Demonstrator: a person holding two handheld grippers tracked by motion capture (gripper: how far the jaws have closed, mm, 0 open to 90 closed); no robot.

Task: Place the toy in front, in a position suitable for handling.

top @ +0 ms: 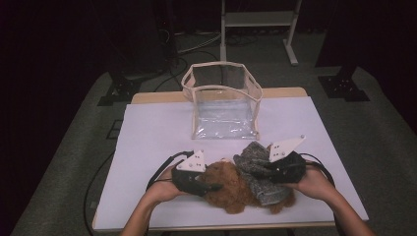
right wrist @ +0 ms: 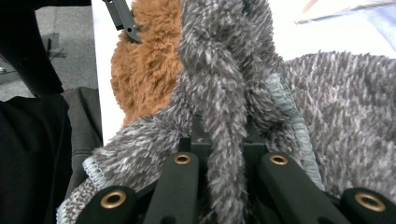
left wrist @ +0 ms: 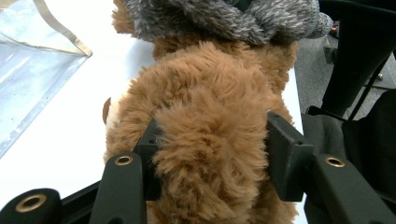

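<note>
Two grips could each fail: the grey knit garment [top: 258, 172], bunched low and right of centre in the high view, may slip from the right gripper [right wrist: 227, 154], whose jaws pinch one thin fold; tugging could also drag the brown plush toy [top: 231, 187] off the white table [top: 147, 147]. The left gripper [left wrist: 210, 163] is clamped partway on the toy's fur.

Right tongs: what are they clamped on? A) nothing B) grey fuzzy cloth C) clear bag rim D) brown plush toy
B: in the right gripper view the right tongs pinch a bunched fold of the grey fuzzy cloth, while the brown plush toy lies beyond it.
</note>
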